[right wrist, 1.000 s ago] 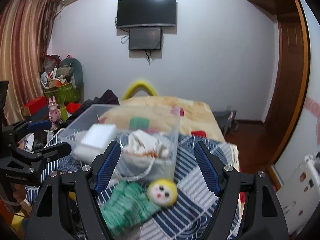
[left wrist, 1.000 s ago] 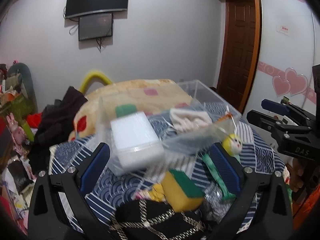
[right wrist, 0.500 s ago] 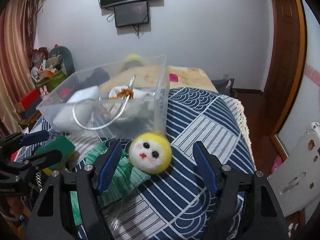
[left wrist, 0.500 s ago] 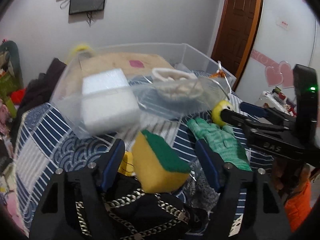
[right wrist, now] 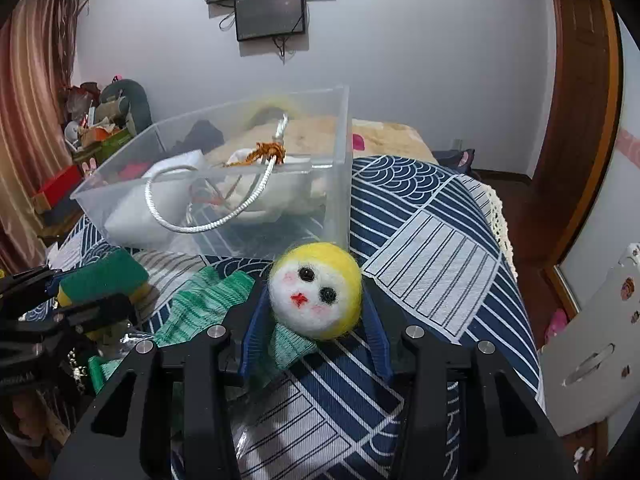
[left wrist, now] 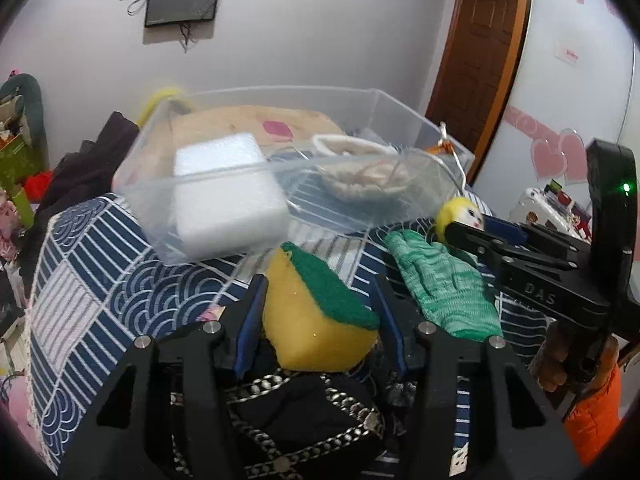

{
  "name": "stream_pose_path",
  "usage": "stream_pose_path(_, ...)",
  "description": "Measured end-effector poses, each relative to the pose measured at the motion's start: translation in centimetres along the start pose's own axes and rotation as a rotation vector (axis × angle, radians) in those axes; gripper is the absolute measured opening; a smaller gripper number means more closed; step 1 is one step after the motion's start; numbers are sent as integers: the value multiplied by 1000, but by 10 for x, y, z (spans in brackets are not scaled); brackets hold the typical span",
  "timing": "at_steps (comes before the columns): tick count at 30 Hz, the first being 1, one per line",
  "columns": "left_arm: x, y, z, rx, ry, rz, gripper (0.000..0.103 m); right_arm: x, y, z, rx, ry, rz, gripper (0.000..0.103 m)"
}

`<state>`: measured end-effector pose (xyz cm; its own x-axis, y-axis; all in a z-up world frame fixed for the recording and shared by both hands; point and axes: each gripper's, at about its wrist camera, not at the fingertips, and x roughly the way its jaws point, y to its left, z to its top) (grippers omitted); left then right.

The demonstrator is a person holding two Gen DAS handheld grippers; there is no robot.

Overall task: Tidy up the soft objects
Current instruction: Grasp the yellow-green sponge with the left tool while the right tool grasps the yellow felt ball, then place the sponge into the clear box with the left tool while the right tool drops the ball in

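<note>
Now we close our left gripper (left wrist: 318,304) on the yellow sponge with the green scouring top (left wrist: 316,312) and our right gripper (right wrist: 314,312) on the yellow-hooded felt doll head (right wrist: 316,290), both low on the blue patterned bedspread (right wrist: 432,248), ready to lift into the clear plastic bin (right wrist: 224,184) just behind

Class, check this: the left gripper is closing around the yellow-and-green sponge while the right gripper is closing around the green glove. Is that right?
Not quite. The right gripper brackets the felt ball, not the glove, as the right wrist view shows. The left gripper is indeed around the sponge.
</note>
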<state>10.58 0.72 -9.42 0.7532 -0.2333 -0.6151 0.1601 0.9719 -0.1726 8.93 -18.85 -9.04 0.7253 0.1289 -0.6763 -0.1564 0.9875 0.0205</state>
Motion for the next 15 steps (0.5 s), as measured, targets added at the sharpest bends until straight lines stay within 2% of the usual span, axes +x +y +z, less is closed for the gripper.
stream_pose_path(8,-33,6,9,-6,-90,21,51,-30,-1,8,-9,-87,-25,41)
stream_pose_path(15,-57,11,25,9,-169,50,51,-53,9,23,-30,-170,2,41)
